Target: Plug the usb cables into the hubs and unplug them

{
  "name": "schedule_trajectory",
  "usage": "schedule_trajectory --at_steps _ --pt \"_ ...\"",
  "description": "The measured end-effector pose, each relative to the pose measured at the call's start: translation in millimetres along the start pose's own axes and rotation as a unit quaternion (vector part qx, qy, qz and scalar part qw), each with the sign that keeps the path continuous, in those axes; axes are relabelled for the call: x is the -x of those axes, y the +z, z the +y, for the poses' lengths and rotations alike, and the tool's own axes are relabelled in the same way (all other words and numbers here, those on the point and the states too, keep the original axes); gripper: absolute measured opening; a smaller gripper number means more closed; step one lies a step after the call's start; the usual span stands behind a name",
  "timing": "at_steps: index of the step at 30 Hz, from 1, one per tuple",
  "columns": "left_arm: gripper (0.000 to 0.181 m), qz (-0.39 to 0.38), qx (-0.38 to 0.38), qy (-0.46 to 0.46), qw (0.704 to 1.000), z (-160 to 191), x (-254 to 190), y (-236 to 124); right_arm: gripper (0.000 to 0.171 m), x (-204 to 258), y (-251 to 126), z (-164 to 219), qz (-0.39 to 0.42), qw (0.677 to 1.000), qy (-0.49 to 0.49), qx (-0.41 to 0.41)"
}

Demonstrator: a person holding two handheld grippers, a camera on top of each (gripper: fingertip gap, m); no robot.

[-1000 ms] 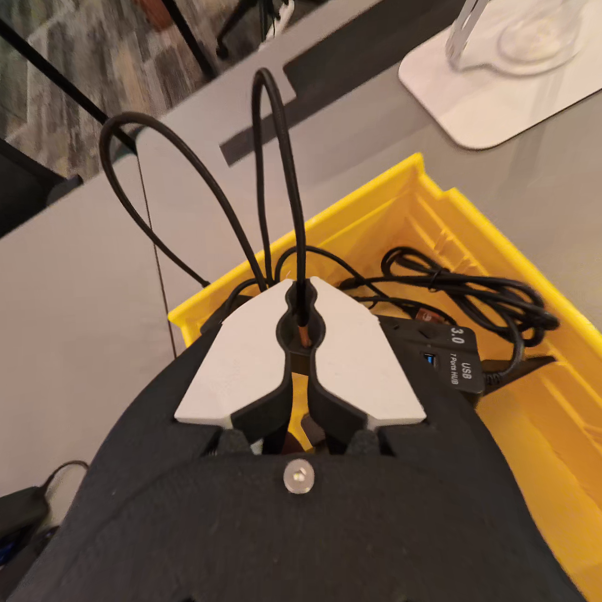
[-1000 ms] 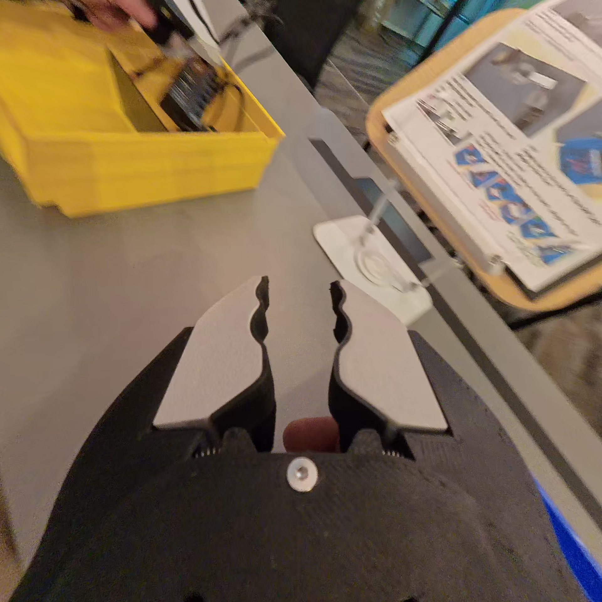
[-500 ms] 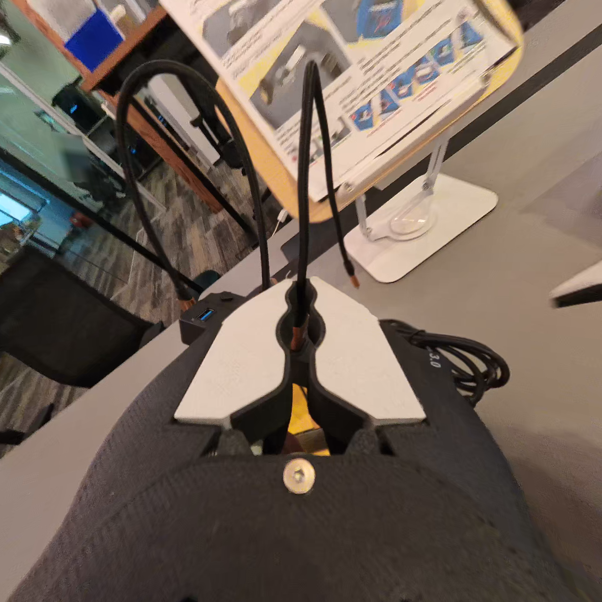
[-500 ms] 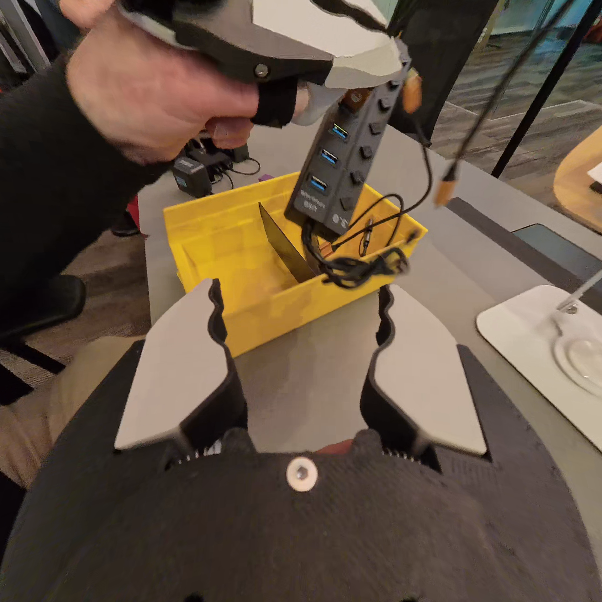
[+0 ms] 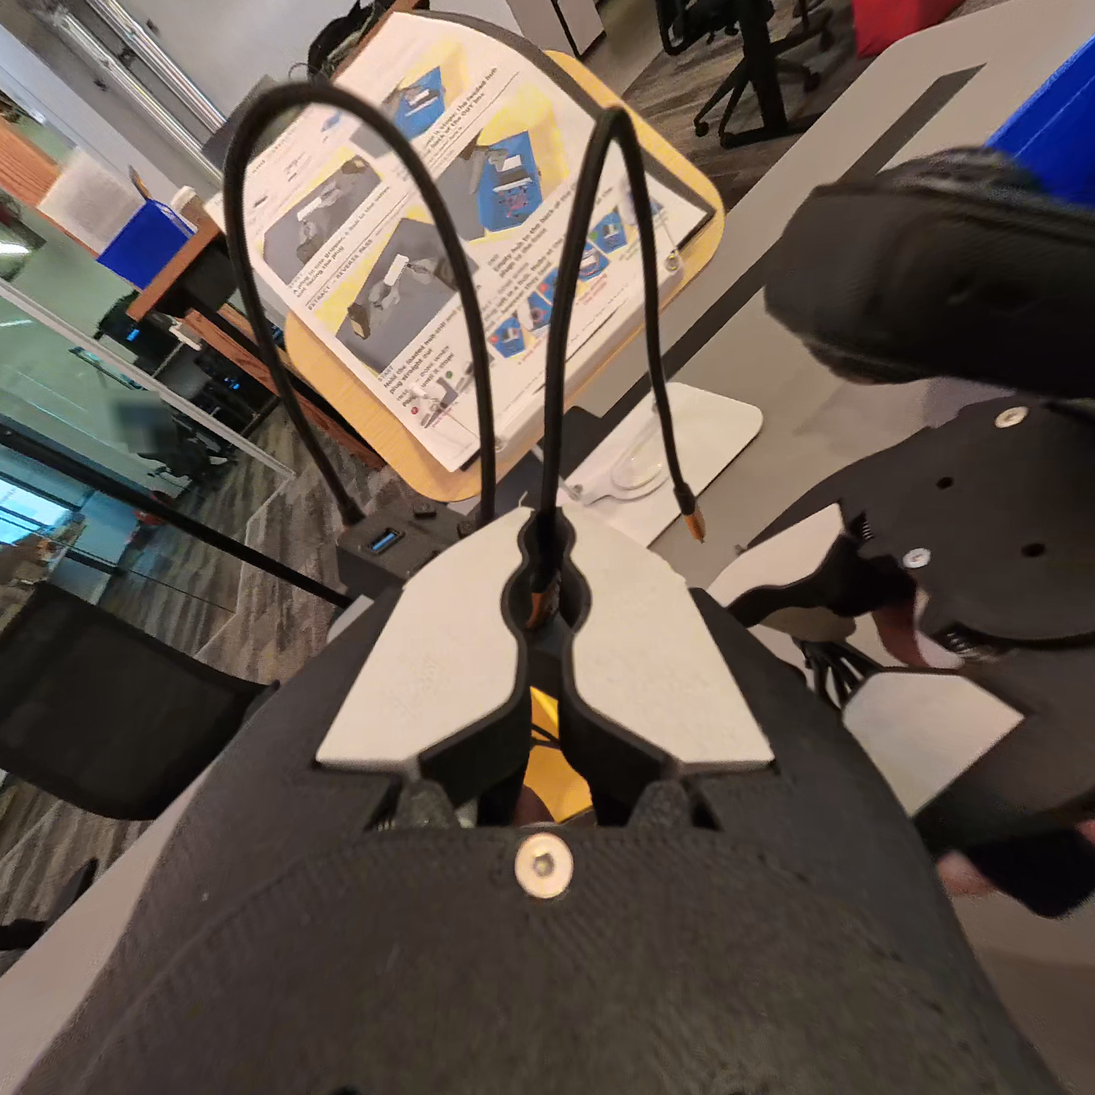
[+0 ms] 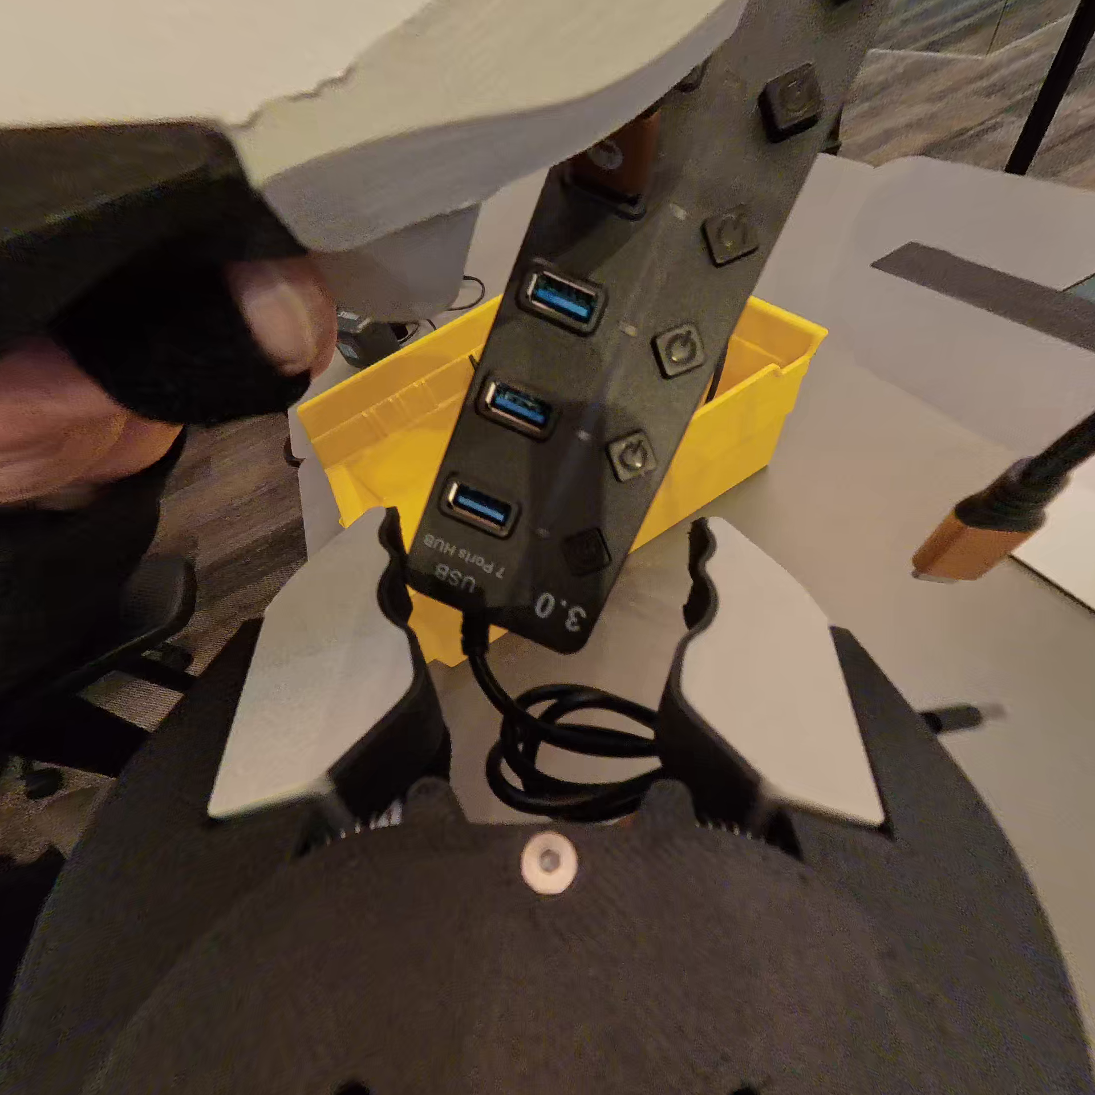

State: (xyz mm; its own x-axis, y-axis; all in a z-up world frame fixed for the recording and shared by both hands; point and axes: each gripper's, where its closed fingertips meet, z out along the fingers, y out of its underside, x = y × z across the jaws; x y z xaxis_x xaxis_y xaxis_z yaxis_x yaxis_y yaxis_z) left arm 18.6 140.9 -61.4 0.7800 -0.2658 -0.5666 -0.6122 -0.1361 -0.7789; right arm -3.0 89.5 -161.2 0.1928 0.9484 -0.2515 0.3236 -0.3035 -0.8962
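My left gripper point(image 5: 545, 527) is shut on the copper plug point(image 5: 540, 598) of a black USB cable point(image 5: 616, 178). That plug sits in a black multi-port hub point(image 6: 569, 415), which hangs from it in the air. The cable's free copper plug point(image 5: 690, 521) dangles at the right and also shows in the right wrist view point(image 6: 972, 545). A second cable point(image 5: 284, 118) loops up from the hub's top end point(image 5: 385, 542). My right gripper point(image 6: 545, 533) is open, its fingers on either side of the hub's lower end without touching it. It also shows in the left wrist view point(image 5: 782, 646).
The hub's own coiled lead point(image 6: 569, 746) hangs between my right fingers. A yellow bin point(image 6: 746, 415) stands on the grey table point(image 6: 889, 450) behind the hub. A printed sheet on a stand point(image 5: 474, 266) with a white base point(image 5: 699, 432) is at the table's far edge. A hand point(image 6: 118, 385) holds the left gripper. Some 11 cm of space lies between my two pairs of fingers.
My left gripper has lifted the hub by the plug out of the yellow bin into the air. My right gripper has opened wider and moved in around the hub's lower end.
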Motion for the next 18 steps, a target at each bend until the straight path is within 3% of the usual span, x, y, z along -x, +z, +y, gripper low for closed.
schedule_trajectory --at_steps 4,8,13,18 --pt "0.004 -0.009 0.002 0.022 1.000 0.8 -12.4 3.7 0.091 10.9 -2.1 -2.9 -0.064 0.996 0.066 -0.017" --pt "0.004 0.013 -0.009 0.006 1.000 -3.7 -28.8 5.8 0.078 -1.9 -6.9 -2.3 -0.025 0.999 0.044 -0.016" --pt "0.004 0.021 -0.021 0.013 0.999 -10.2 -38.9 3.5 0.064 -9.6 -14.2 -2.4 -0.043 0.995 0.074 -0.041" --pt "0.011 0.046 -0.051 0.001 0.998 -18.2 -40.9 1.0 0.063 -8.4 -20.9 -7.2 -0.063 0.993 0.077 -0.057"
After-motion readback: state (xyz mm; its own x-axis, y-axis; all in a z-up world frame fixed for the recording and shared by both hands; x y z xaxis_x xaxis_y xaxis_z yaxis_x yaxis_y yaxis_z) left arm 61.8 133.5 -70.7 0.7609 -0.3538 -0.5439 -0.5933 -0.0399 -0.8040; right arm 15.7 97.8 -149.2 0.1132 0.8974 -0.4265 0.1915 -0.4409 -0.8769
